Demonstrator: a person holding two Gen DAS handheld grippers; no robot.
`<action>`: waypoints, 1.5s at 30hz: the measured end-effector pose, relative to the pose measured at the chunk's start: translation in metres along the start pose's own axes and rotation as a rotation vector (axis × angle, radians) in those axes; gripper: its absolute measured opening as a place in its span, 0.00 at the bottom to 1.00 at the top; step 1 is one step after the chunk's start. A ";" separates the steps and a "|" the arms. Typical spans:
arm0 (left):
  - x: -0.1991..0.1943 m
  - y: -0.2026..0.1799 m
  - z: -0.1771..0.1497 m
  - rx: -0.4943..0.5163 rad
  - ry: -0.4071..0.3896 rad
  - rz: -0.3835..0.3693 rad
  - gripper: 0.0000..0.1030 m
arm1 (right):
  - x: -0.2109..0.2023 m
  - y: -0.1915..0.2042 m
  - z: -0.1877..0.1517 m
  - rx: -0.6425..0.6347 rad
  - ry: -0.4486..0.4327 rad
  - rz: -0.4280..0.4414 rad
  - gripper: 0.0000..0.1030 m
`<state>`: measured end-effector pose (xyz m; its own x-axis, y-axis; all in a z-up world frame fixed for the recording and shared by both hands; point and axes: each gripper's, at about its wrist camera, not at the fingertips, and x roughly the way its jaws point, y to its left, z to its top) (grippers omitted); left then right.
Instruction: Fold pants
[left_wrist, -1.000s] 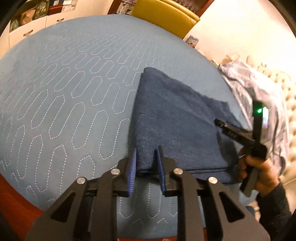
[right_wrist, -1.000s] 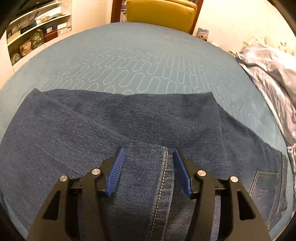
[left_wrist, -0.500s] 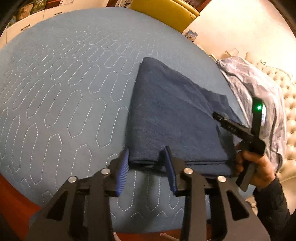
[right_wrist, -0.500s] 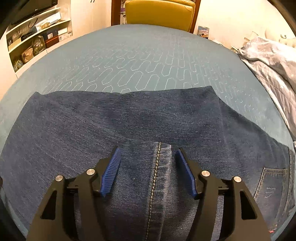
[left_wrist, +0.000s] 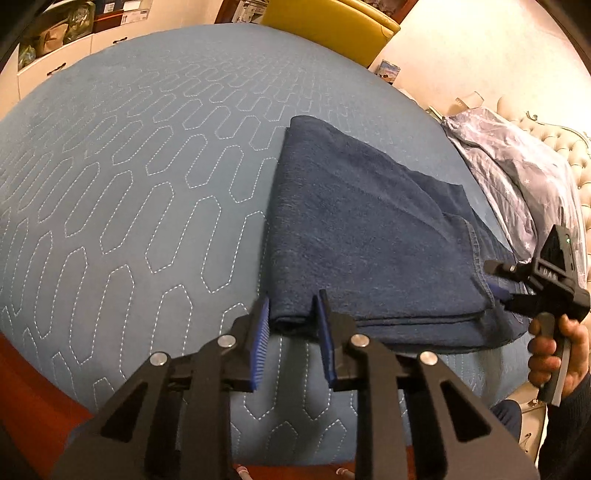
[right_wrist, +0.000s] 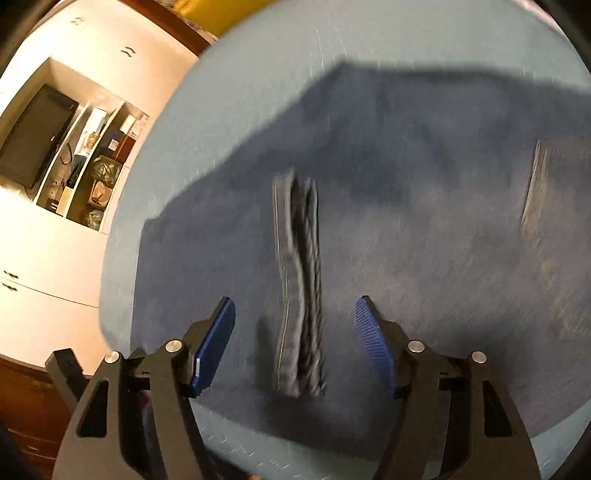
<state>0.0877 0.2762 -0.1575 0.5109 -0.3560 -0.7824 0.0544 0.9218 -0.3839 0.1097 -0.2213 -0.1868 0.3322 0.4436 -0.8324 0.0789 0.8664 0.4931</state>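
Status: the pants lie as a flat, layered rectangle on the quilted cover, on its right half and close to its near edge, well clear of the left and far edges. The legs appear already laid together and doubled back: a stitched hem rests on top of the stack near its right end. The fold is judged largely complete. What is left is probably one more fold to shorten the stack, or only squaring of the edges. Orientation: the long axis of the stack is judged to run alongside the near edge of the cover, from the near left corner of the stack toward the right edge of the cover. The left side is a clean folded edge pointing toward the far edge. Left gripper: the jaws stand narrowly apart and have just been closing, with the near left corner of the stack between the pads. Whether the pads press on the cloth cannot be told. Right gripper: held by a hand at the right end of the stack, jaws wide apart and just opening further. In the blurred right wrist view a ridge of layered denim lies between the pads, untouched by either.
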 end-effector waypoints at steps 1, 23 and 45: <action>0.000 -0.001 0.000 0.001 0.000 0.003 0.24 | 0.001 0.002 -0.001 -0.017 -0.004 -0.019 0.65; -0.020 0.007 0.002 -0.041 -0.044 -0.026 0.23 | 0.017 0.038 -0.024 -0.270 0.012 -0.272 0.14; 0.102 -0.069 0.154 0.474 -0.010 0.100 0.12 | 0.078 0.086 0.063 -0.427 -0.053 -0.253 0.07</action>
<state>0.2679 0.1997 -0.1348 0.5420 -0.2630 -0.7981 0.3887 0.9205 -0.0394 0.2012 -0.1267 -0.1932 0.4009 0.2046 -0.8930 -0.2252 0.9668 0.1204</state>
